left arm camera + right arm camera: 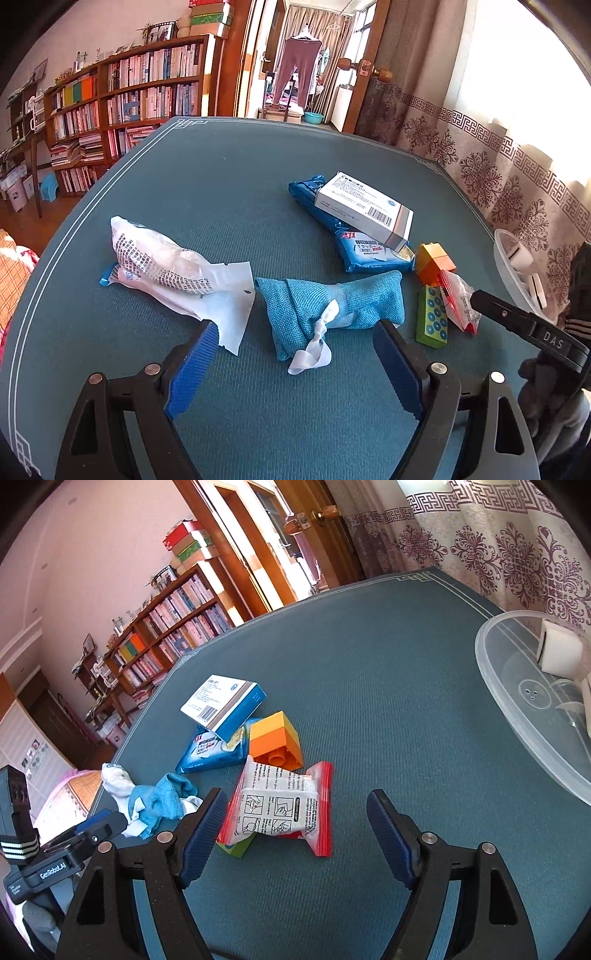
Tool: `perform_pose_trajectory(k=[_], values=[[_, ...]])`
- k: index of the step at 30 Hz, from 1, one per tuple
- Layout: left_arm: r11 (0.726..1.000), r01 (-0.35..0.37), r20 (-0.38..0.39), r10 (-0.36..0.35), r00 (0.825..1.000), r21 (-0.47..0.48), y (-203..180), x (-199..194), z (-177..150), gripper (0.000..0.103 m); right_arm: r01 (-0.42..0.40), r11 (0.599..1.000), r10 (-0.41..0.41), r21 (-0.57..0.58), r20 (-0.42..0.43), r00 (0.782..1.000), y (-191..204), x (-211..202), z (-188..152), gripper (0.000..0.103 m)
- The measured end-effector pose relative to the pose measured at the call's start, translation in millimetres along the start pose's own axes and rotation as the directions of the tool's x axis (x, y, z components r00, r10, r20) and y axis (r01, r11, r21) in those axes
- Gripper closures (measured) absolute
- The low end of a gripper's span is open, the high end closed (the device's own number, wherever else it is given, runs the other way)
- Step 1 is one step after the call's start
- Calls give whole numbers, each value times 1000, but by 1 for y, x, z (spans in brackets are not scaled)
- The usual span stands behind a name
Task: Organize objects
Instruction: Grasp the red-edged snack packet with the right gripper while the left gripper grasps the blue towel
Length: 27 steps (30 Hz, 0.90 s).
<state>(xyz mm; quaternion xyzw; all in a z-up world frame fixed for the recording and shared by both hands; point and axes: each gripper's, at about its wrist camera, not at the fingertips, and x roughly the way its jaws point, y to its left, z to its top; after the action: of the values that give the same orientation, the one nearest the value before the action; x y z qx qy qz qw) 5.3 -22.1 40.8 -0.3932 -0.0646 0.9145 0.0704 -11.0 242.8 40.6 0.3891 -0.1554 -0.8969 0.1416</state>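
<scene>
My left gripper (293, 334) is open and empty, just short of a teal cloth pouch (328, 306) with a white ribbon. A crumpled white printed bag (173, 269) lies to its left. A white medicine box (365, 210) rests on blue snack packets (373, 253). An orange block (436, 262), a green block (432, 317) and a red-edged zip bag (458, 299) lie to the right. My right gripper (295, 805) is open and empty, with the zip bag (280, 805) lying between its fingers. The orange block (275, 744) and box (221, 701) lie beyond.
A clear plastic bowl (517, 716) holding white items stands at the table's right, also seen in the left wrist view (513, 273). The teal table mat (388, 664) has curtains behind it. A bookshelf (129, 107) stands off the table's left side.
</scene>
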Motion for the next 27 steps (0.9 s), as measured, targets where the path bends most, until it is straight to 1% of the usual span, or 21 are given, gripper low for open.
perform_pose_trajectory(k=[4,6,9,10,11,12,14,17,22,27], values=[[998,-6,13,5,1000,61,-6,1,4,14,10,1000,-11,-12,-22,1000,5,11,-2,24],[994,-4,22,1,1000,111,-12,3,6,10,15,1000,-15,-23,-22,1000,8,15,-3,24],[981,25,31,-32,999,192,-21,8,10,8,31,998,-31,-54,-7,999,12,17,-4,25],[977,25,32,-32,999,214,-23,10,12,8,34,998,-34,-59,-5,999,13,18,-4,29],[972,24,31,-32,999,235,-26,12,13,8,35,997,-35,-64,-5,999,14,19,-4,36],[966,30,28,-39,999,257,-28,15,15,8,34,997,-35,-66,-7,999,13,19,-4,40],[953,31,22,-40,999,301,-33,20,17,8,35,997,-35,-68,-5,999,14,19,-4,43],[933,19,11,-24,1000,358,-42,28,18,8,35,997,-35,-66,-3,999,14,20,-4,45],[920,27,-1,-29,1000,392,-48,36,16,8,36,998,-35,-59,4,999,12,22,-3,45],[915,48,-32,-39,999,399,-48,50,17,8,33,998,-33,-57,5,999,9,20,-2,45]])
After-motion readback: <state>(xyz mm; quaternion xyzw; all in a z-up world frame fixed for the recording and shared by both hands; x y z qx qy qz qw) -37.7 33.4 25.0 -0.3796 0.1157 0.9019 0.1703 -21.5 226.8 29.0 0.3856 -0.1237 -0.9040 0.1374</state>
